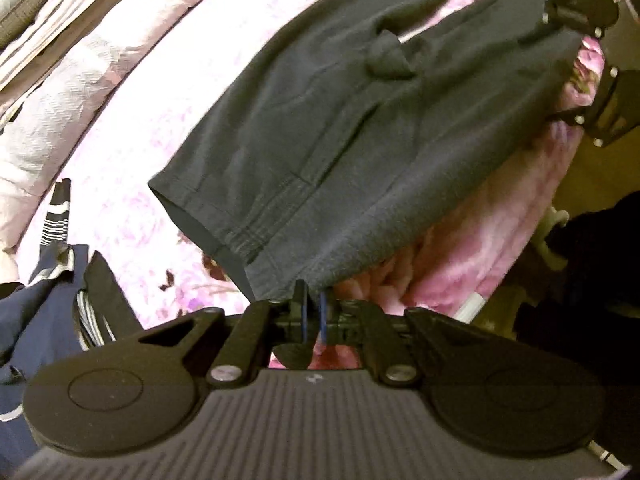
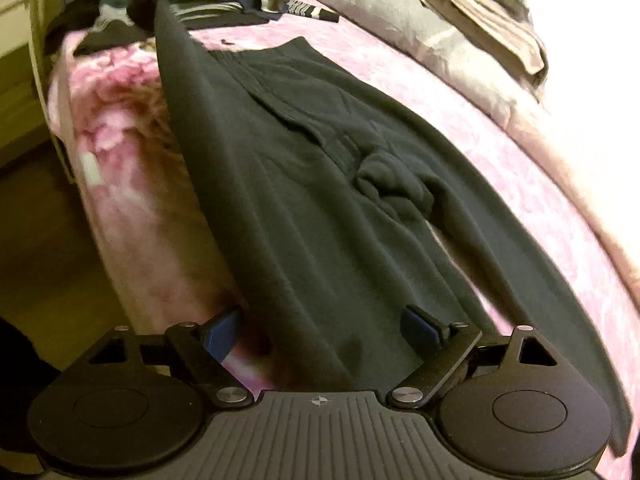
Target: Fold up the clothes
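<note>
Left gripper [image 1: 313, 307]: pressed together on the waistband edge of the dark trousers [image 1: 340, 128]; the cloth rose from the pads and stretched away over the bed. It tilted steeply downward.
Right gripper [image 2: 326, 326]: jaws spread, with a trouser leg lying between the blue pads [image 2: 418, 330]; neither pad pressed the cloth. It pointed down and forward along the leg. From the left wrist view it showed at the far right, at the trousers' other end.
Trousers: dark grey, laid lengthwise near the bed's edge, waistband toward the left gripper, legs toward the right one. A small bunched fold sat near the middle. The near edge ran taut along the side of the mattress.
Bedspread [image 1: 160, 120]: pink with a flower print, under the trousers; its side hung over the bed's edge toward the floor [image 2: 48, 264].
Navy clothes [image 1: 44, 280]: heaped with striped pieces beside the waistband end, apart from the trousers.
Pillow [image 2: 420, 28]: grey and pale, further back on the bed, well apart from the trousers.
Folded striped cloth [image 2: 480, 4]: rested on the pillow, farthest back.
</note>
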`<state>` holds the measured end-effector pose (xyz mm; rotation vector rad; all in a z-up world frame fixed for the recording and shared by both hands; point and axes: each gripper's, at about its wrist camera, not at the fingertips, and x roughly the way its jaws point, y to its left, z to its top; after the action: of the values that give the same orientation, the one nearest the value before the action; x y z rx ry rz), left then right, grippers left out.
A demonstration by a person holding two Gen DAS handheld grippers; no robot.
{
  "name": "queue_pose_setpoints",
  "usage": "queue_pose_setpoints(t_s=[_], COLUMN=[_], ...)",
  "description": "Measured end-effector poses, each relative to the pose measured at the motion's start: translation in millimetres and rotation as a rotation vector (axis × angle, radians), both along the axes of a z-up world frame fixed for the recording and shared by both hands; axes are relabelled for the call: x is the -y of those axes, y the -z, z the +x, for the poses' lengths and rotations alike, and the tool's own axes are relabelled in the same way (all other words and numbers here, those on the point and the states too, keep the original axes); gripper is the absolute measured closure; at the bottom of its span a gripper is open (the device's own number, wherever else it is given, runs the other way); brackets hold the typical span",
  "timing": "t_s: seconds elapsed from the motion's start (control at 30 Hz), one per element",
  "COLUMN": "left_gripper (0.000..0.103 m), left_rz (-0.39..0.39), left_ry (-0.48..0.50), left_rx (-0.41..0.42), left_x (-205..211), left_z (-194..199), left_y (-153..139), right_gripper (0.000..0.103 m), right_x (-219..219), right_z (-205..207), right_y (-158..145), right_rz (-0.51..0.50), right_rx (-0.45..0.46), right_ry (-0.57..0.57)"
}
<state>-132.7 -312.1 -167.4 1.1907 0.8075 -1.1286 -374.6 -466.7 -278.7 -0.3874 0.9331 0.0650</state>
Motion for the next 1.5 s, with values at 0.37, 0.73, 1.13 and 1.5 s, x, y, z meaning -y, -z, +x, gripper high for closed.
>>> queue_pose_setpoints(t_s=[0.37,0.73,1.13,1.5], left_gripper=[0.099,0.099,0.099,0.099], left_rz=[0.067,0.145,0.184,0.242], left_ry=[0.015,-0.050,-0.107,-0.050], left_rx=[0.102,0.196,0.269,0.144], left_x=[11,26,67,113], left_z=[-12,-29,-3,121], left_y=[1,5,-40,-9], right_gripper=[0.054,0.089,0.100,0.100], right_x=[153,241,273,357], right_z=[-98,-147,-123,40], right_y=[26,38,-69,-79], right_rz=[-0.343,-0.431,-0.365,-0.407], right_rx=[-0.128,-0.251,-0.243,-0.474], right_ry=[0.307,0.234,0.136,-0.103])
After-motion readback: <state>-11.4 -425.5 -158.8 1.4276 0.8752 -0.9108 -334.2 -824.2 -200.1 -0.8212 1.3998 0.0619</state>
